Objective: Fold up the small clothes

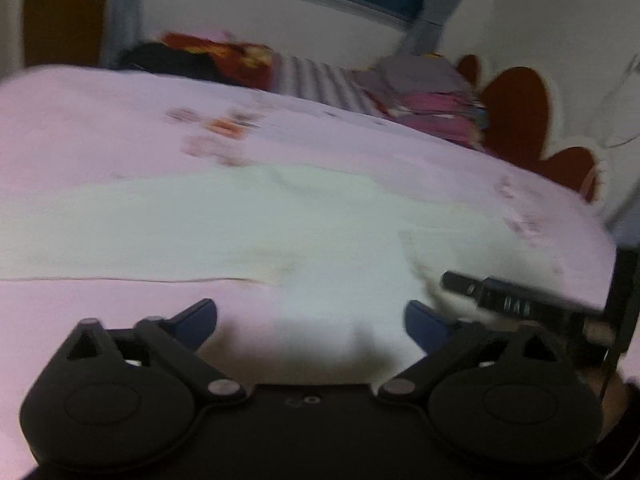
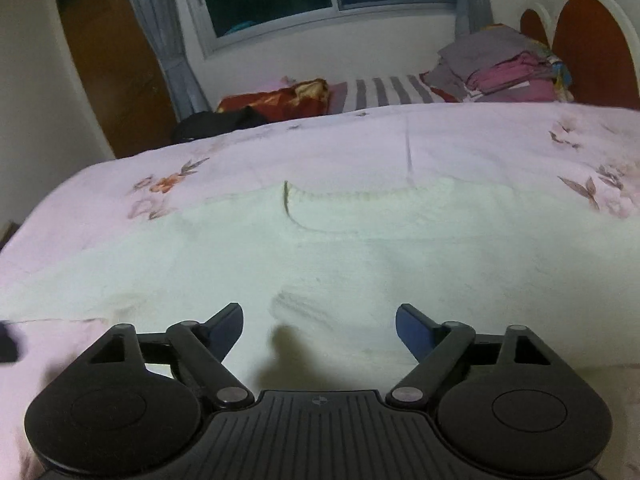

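Pale garment spread flat on pink bedsheet, near hem beside both tools, left tool and right tool wide open, empty, bare sheet beyond collar

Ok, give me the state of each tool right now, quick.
Left tool: open, holding nothing, above the white garment.
Right tool: open, nothing between its fingers, over the same garment.
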